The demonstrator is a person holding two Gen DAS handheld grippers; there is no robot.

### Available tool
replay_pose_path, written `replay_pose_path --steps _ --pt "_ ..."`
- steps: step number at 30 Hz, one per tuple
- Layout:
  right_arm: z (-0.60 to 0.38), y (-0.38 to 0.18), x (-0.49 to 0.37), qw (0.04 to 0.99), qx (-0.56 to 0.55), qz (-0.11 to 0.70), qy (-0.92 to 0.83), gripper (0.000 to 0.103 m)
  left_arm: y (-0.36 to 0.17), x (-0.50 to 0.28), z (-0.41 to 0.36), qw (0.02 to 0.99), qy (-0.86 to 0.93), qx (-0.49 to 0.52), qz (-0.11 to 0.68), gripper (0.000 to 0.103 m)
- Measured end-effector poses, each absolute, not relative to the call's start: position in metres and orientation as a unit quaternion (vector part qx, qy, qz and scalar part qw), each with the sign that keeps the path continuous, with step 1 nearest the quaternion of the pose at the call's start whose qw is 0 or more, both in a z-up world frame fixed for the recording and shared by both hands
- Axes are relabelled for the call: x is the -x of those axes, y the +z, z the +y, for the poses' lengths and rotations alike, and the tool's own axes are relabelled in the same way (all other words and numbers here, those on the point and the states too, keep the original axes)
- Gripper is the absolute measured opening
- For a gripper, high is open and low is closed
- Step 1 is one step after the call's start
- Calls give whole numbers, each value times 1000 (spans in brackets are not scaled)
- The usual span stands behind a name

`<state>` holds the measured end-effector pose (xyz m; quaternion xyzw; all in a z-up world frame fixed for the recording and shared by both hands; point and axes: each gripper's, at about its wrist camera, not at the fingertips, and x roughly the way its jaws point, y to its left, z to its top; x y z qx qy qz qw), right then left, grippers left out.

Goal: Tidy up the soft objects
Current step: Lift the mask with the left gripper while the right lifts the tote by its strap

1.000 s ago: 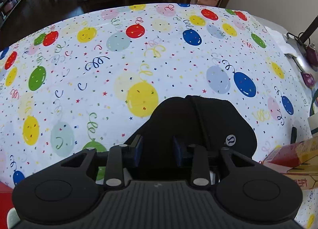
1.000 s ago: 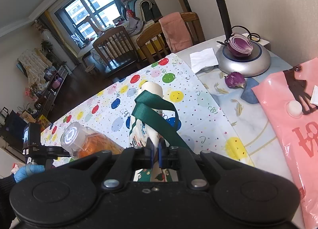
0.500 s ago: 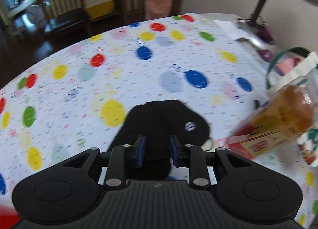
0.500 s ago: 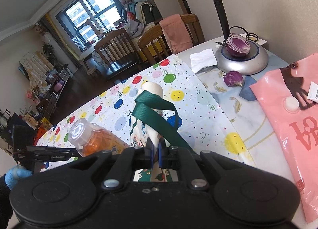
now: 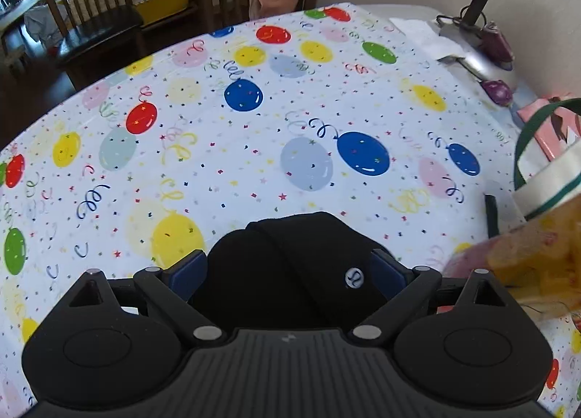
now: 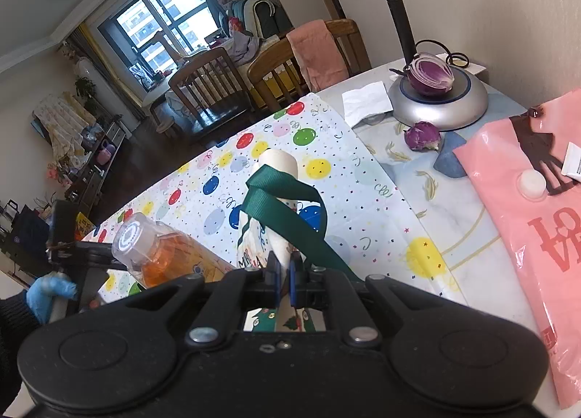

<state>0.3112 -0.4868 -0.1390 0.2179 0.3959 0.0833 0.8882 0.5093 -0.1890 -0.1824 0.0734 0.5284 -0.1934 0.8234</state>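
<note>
left fingers [image 5: 288, 269]: just opened wide, black cap [image 5: 290, 265] loose between them, lower centre | right fingers [image 6: 284, 274]: pinched on green strap [image 6: 287, 200] | cap released, bagging judged next

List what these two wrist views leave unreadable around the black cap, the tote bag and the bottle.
- Left wrist view: the black cap's near part is hidden behind the left claw, whose jaws have just opened.
- Left wrist view: the bottle is blurred, cut by the right edge.
- Right wrist view: the tote bag's interior is hidden behind the right claw.
</note>
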Motion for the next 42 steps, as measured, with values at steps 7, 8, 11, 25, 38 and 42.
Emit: replay_pose_path --steps 7,8,11,25,38,42 --pt "-487 -144 -313 885 -222 402 80 4 -203 -520 -186 815 -177 -68 548 95" --pt "-487 -144 -313 885 -222 402 80 4 -204 -520 -185 814 -170 -66 551 95" --pt "-486 -145 -313 884 -222 403 79 4 -207 -519 -182 820 -154 -56 549 85" --pt "-482 -143 -309 886 -220 400 80 4 -191 -503 -161 842 -106 -39 528 22" --pt "-481 -101 -261 900 -231 363 72 4 -131 -444 -146 856 -132 17 499 21" --pt "-479 -80 -240 905 -239 344 77 4 -107 -423 -138 861 -142 33 487 21"
